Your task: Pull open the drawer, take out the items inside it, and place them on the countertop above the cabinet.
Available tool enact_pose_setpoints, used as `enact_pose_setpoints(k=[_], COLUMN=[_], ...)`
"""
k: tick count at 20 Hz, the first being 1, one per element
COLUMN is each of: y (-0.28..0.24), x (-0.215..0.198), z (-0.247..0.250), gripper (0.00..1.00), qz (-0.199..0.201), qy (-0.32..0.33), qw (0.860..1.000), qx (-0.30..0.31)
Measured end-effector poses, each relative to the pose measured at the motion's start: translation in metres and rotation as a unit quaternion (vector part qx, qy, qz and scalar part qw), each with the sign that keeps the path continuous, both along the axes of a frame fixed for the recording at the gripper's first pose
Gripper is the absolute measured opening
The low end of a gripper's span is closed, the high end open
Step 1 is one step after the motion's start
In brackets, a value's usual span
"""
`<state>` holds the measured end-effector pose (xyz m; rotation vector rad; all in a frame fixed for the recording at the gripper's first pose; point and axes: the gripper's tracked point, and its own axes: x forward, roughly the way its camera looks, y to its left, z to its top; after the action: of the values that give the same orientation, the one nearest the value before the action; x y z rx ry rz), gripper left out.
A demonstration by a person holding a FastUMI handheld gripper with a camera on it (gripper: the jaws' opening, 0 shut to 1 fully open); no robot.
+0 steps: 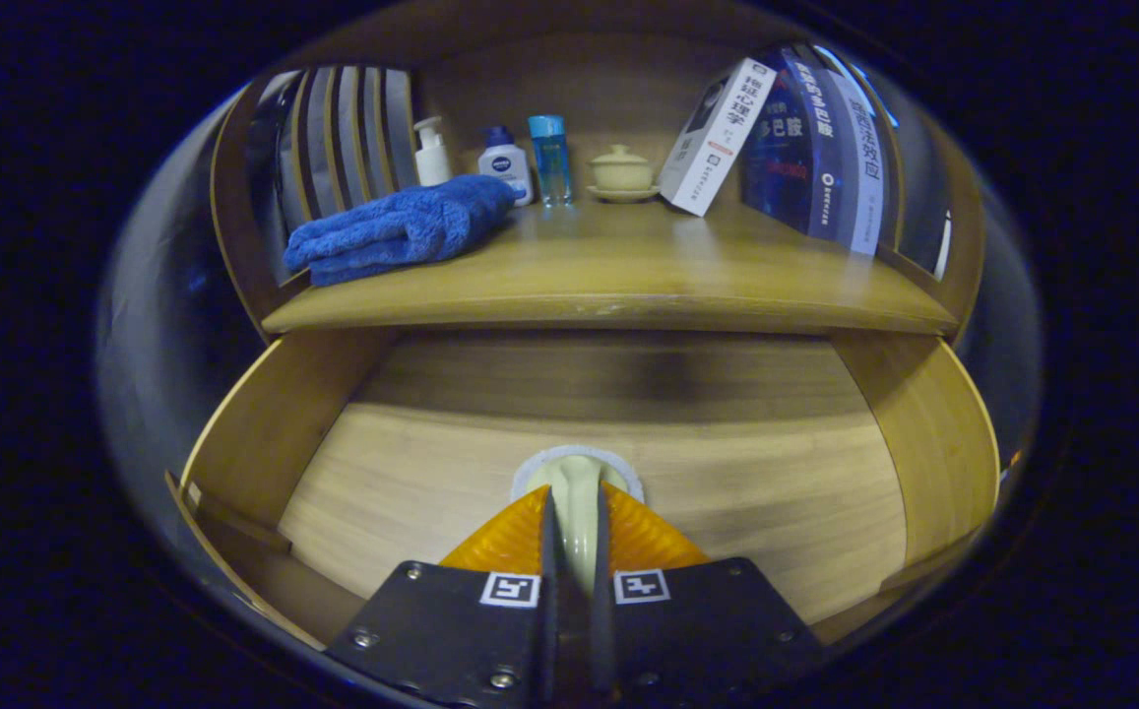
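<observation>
Gripping a pale ceramic spoon by its handle, the gripper is seen above the wooden floor of the pulled-open drawer, both fingers pressed against the handle and the spoon's bowl showing just ahead of the tips. On the countertop above, a folded blue towel is laid beside a white pump bottle, a white lotion bottle, a clear blue bottle and a small lidded cup on a saucer. Leaning books are stood at the far end.
</observation>
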<state>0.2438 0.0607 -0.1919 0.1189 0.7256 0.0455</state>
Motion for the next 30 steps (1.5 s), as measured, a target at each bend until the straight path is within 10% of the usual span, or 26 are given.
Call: enact_pose_setpoints(k=[9,18,30], y=[0.010,0.026,0.011], x=[0.016,0.028,0.103], z=[0.092,0.125,0.153], gripper=[0.13,0.13,0.13], qz=[0.032,0.029,-0.001], qy=[-0.120,-0.107,-0.194], qw=[0.992,0.992,0.980], qx=[-0.009,0.058,-0.036])
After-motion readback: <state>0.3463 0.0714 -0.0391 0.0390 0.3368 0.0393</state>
